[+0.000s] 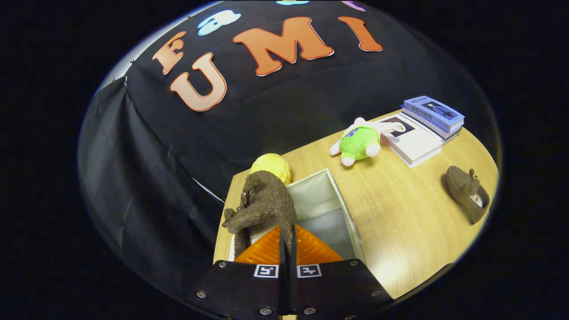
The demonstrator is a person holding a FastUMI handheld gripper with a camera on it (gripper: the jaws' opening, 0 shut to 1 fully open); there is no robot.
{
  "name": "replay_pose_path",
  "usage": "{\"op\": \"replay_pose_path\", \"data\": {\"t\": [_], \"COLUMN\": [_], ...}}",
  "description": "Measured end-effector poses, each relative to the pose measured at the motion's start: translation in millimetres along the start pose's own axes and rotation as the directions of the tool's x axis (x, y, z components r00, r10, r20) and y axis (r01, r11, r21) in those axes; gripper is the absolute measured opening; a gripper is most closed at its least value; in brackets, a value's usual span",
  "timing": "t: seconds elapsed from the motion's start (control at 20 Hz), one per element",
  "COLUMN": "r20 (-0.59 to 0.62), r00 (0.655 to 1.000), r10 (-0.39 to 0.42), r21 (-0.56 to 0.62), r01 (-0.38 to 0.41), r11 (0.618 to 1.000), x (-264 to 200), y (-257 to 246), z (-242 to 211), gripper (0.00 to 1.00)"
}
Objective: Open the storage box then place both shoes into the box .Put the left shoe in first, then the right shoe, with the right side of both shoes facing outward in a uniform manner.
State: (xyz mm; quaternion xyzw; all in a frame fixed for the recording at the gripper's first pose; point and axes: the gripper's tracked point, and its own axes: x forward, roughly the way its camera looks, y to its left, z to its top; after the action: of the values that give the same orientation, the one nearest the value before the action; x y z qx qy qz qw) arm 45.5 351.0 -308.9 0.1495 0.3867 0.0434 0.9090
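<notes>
In the gripper view, the gripper (286, 249) has its two fingers pressed nearly together on a thin edge of a brown suede-like moccasin shoe (262, 206), which hangs from them above the near left corner of an open white fabric storage box (342, 209). The shoe is rough and fuzzy in texture, with a small lace bow (246, 197) on top, and it droops to the left of the fingers, its bulk over the box's left wall. The box sits near the left edge of a light wooden table (400, 213), close to the black cloth wall behind; its pale inside floor (331, 231) shows bare to the right of the fingers, leaving open room there. A round yellow knobbly soft toy (272, 166) lies just behind the box's far left corner, touching or nearly touching the held shoe in this view. Beyond the box, broad bare tabletop stretches to the right. A second matching brown shoe (467, 193) lies on its side near the table's right edge, well apart from the box. Farther back lie a green and white plush toy (360, 143) and, beside it, a stack of books (424, 129).
</notes>
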Motion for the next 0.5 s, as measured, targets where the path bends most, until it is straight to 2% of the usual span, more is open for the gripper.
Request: {"op": "replay_pose_path", "data": {"t": [0.5], "r20": [-0.070], "r00": [0.997], "r10": [-0.024], "r21": [0.030], "r01": [0.026], "r11": [0.999], "x": [27], "y": [18], "z": [-41], "gripper": [0.01]}}
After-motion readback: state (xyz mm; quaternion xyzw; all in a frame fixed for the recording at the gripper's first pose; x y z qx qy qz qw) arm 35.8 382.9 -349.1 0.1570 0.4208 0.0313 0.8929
